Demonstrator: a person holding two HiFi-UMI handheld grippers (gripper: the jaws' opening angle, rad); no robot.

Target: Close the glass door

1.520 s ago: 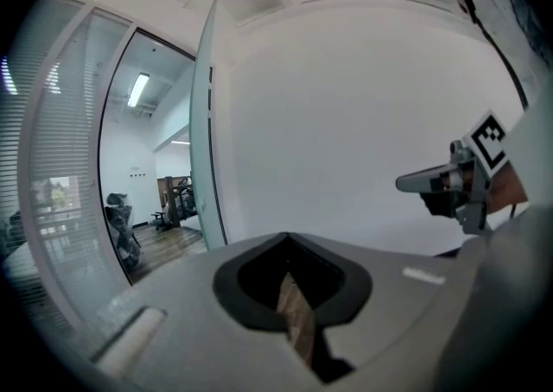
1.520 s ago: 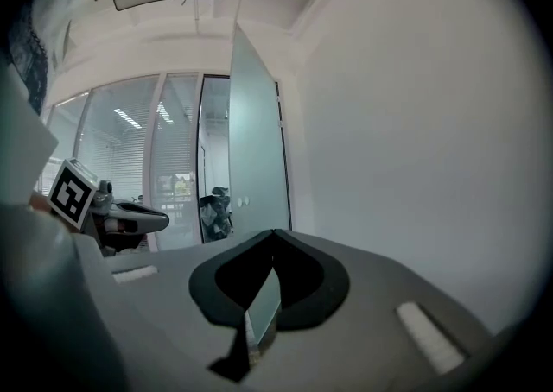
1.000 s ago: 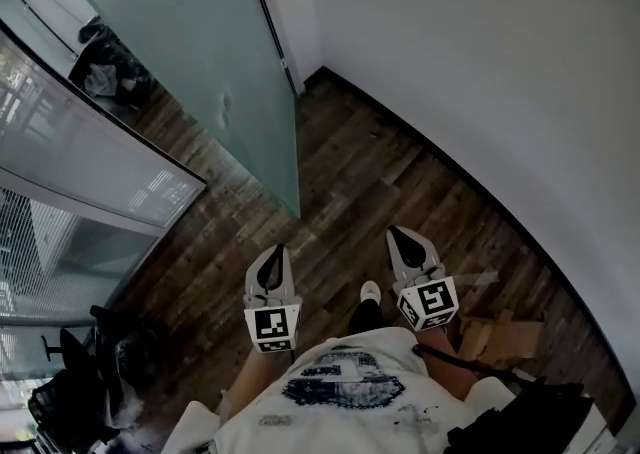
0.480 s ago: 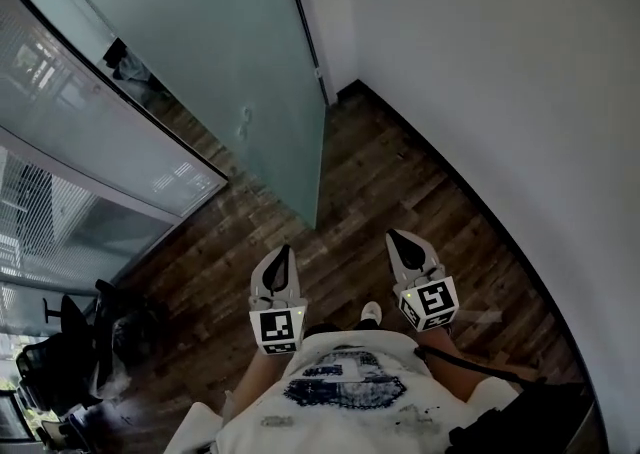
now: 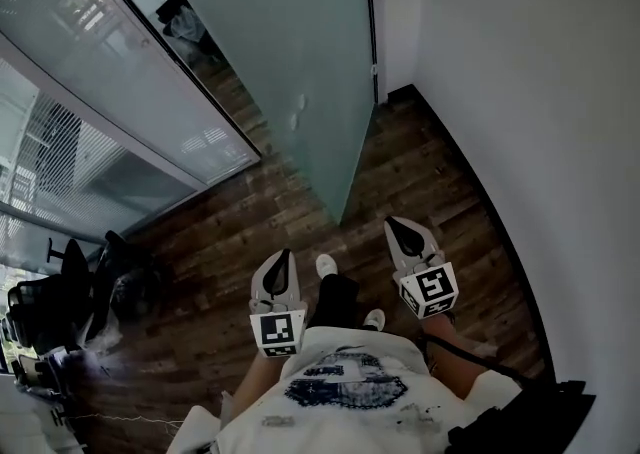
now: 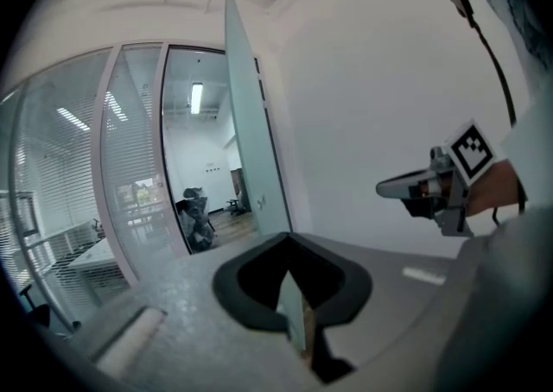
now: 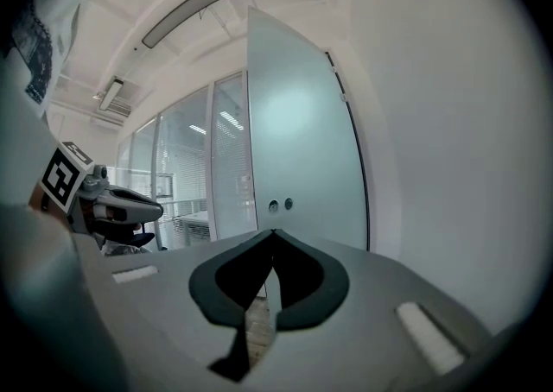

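You're in the approach step here, nothing is touching the glass door (image 5: 300, 52) yet. It stands swung open into the room, hinged up by the white wall (image 5: 520, 92) at about 1 o'clock. Its free edge comes down to the wooden floor (image 5: 250, 232) at 12, just ahead of your feet.

Both tools are empty. The left gripper (image 5: 281, 257) sits at 11 and the right gripper (image 5: 398, 229) at 1. Each one's own view shows its jaws pressed together with nothing between them, just a sliver of floor through the slit.

The right gripper view looks at the door's wall-side face (image 7: 302, 140), with the two little round fittings (image 7: 281, 205) dead ahead at 12. The left gripper view catches the door more edge-on (image 6: 246, 148), at 11.

My read is that the right one is better placed. Keep its jaws pressed together and put the tips flat on the glass near those fittings, well out from the hinge. Then push the panel round toward 10–11, where the glass partition (image 5: 150, 102) ends. Go slow, it's glass, and a closed tip could skate off a smooth face. I can't tell from these views whether there's a proper handle.
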